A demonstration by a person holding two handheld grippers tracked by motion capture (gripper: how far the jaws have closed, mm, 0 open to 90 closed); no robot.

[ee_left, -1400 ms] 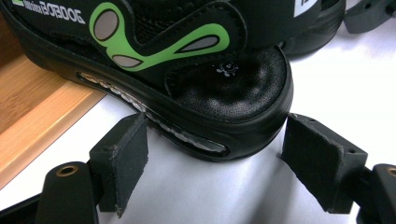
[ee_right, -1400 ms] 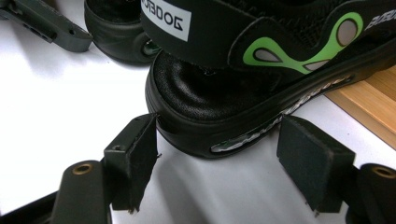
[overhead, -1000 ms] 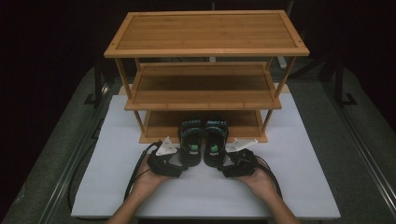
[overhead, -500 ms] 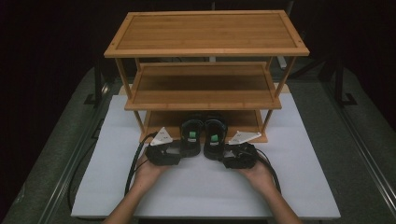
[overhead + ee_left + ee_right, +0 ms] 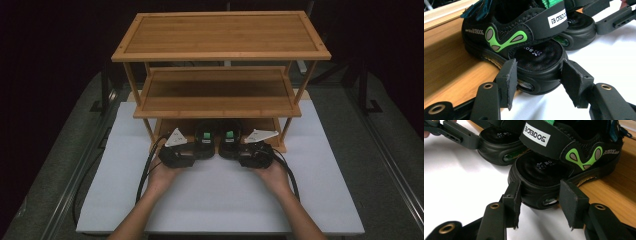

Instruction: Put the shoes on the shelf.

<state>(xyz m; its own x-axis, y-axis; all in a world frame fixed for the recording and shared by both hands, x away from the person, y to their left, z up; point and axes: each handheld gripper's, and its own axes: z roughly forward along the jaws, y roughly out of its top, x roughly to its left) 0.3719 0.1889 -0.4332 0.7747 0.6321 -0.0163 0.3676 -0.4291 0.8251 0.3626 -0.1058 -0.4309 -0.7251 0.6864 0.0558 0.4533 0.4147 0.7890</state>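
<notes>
- The table [image 5: 100, 165] is covered by a white sheet [image 5: 225, 195]; grey surface shows to either side, with a metal rail along each long edge.
- The room beyond the table is dark; no wall detail can be made out.
- A three-tier bamboo rack [image 5: 220, 37] stands on the far half of the white sheet, its tiers stepped back from bottom to top.
- The left sandal [image 5: 205, 142] and the right sandal [image 5: 231, 142] sit side by side, touching, at the front of the rack's lowest shelf [image 5: 446, 65]. Toes point into the rack; the heels overhang onto the white sheet.
- Both sandals are black with green markings and a white brand label on the heel strap.
- The left tool [image 5: 192, 152], held in the person's left hand [image 5: 162, 175], points at the heel of the left sandal [image 5: 536, 62]. Its jaws have just been closing and now bracket the heel, the pads pressing on both sides of the sole: grasping the left sandal.
- The right tool [image 5: 245, 152], held in the right hand [image 5: 275, 175], meets the heel of the right sandal [image 5: 544, 177] in the same manner. Its jaws have just been closing, and the pads sit against both sides of the sole: grasping the right sandal.
- A black cable trails from each tool toward the near edge of the table.
</notes>
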